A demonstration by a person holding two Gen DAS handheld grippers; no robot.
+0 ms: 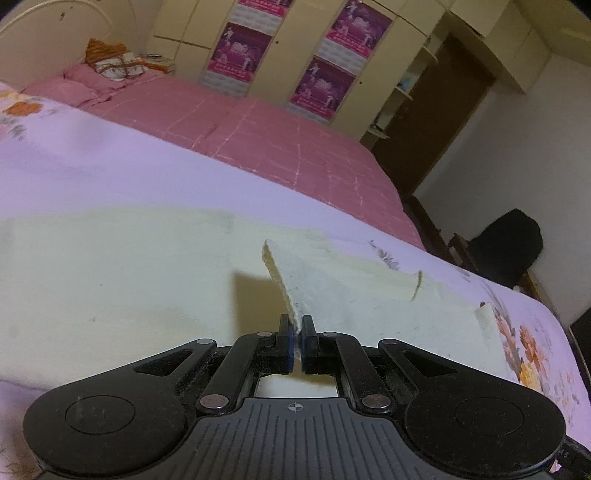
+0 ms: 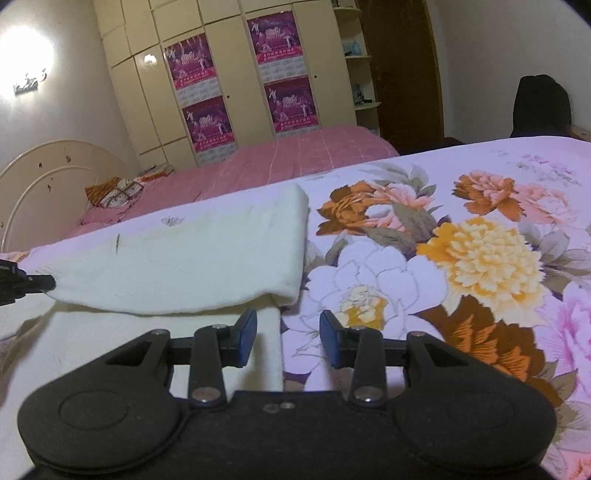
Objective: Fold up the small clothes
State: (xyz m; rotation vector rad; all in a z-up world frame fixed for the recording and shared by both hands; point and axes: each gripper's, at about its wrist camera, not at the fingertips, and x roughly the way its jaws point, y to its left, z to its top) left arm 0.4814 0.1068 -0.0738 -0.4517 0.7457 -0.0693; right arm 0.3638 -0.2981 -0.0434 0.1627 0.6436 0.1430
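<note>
Four purple posters [image 2: 240,86] behind cloth [image 2: 192,258]

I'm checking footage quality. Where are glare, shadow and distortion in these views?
Right wrist: a wall lamp blows out white, and dark fisheye corners show. Left wrist: the lifted cloth casts a crisp shadow beneath itself, the bed edge bows, and the picture is tilted.

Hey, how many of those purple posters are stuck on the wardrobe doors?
4. In the right wrist view they sit in two columns: upper left, lower left, upper right and lower right. Nothing seems to hide more, though the wardrobe runs past the frame.
</note>
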